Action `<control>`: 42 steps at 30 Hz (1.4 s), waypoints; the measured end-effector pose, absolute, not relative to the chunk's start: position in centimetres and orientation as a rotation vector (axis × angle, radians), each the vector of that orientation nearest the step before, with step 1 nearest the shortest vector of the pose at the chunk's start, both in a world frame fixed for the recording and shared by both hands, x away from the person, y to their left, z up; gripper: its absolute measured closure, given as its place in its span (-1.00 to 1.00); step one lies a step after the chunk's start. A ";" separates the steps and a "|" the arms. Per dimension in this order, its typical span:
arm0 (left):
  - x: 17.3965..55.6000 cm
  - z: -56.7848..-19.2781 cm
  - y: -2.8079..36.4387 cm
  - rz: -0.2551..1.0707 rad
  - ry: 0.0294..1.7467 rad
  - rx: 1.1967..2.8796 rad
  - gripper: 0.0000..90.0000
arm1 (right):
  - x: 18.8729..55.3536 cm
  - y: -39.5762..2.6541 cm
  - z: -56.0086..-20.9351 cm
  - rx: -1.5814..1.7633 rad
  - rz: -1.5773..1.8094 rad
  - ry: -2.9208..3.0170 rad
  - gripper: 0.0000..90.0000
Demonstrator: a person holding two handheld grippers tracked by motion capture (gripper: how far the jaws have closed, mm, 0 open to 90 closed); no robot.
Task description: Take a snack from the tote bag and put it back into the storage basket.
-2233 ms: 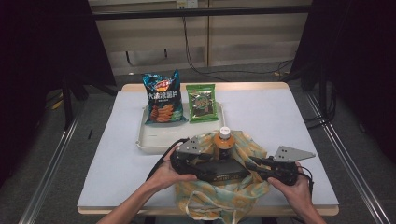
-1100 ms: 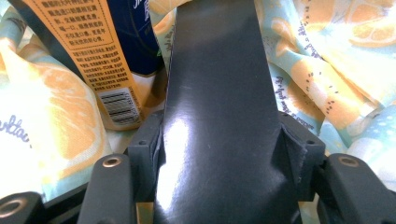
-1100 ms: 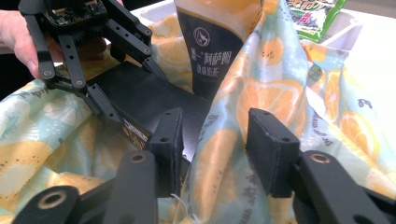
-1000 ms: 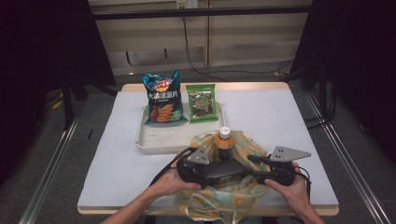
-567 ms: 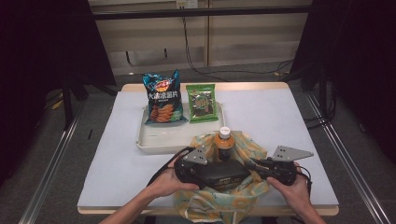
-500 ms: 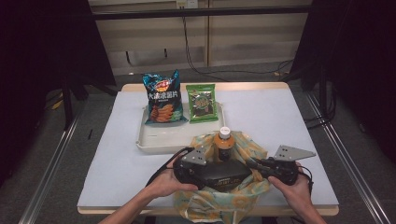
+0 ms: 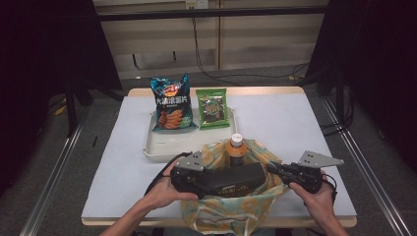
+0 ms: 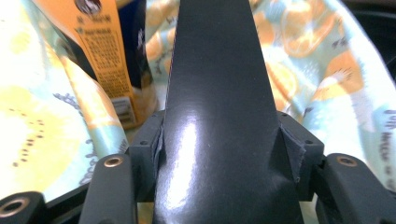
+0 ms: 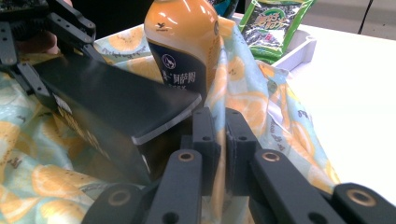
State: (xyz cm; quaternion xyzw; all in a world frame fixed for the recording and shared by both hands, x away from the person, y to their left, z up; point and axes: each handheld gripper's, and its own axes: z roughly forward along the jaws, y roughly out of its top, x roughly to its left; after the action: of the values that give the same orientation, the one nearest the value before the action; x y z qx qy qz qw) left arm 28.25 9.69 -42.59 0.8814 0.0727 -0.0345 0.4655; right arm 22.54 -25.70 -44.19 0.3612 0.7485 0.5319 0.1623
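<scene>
Now the left hand-held gripper [image 7: 196, 178] is clamping one end of the black box [image 7: 231, 178], jaws pressing both its narrow sides in the left gripper view [image 8: 219, 116]. The box is lying level across the bag [image 7: 231, 211] mouth, long axis running left to right, free end pointing toward the right hand-held gripper [image 7: 280, 171]. That one is pinching the bag's rim cloth [image 9: 219, 154], jaws all but together with the fabric between them, just right of the box's free end. Its jaws have just been closing onto that cloth. So the left hand is carrying the box and the right is holding the bag open; the box looks only partly over the opening, not yet down inside.

The bottle [image 7: 237, 150] is standing upright inside the bag, just behind the box, orange cap up; in the right gripper view it is rising right behind the box corner [image 9: 182, 51]. Likely the box needs tipping down in front of the bottle without knocking it.

Behind the bag, a white tray [image 7: 167, 145] is sitting with a blue chip packet [image 7: 171, 103] and a green snack packet [image 7: 212, 108] leaning at its far side. Bench [image 7: 295, 123] is covered in white sheet; bag is at its near edge. Room around is dark, cables on the floor behind.
</scene>
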 end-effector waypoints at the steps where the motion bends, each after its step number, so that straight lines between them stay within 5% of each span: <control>1: 28.3 -42.4 9.8 -0.093 0.181 2.154 -0.04 | 22.5 -25.8 -44.2 1.035 1.518 2.139 0.90; 26: 28.7 -38.6 9.5 -0.084 0.177 2.003 -0.04 | 22.5 -25.3 -44.6 0.989 1.512 2.191 0.80; 34: 28.8 -37.8 10.2 -0.090 0.166 2.008 -0.04 | 22.6 -25.1 -44.5 0.977 1.516 2.205 0.29; 42: 28.6 -36.8 11.3 -0.092 0.148 2.010 -0.04 | 22.4 -25.3 -43.9 0.979 1.553 2.132 -0.47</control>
State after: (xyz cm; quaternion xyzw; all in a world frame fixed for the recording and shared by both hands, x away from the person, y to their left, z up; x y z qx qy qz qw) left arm 28.58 11.26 -36.85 0.8431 0.0622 -0.0386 0.5327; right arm 22.40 -25.28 -43.95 0.3434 0.7475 0.5447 0.1633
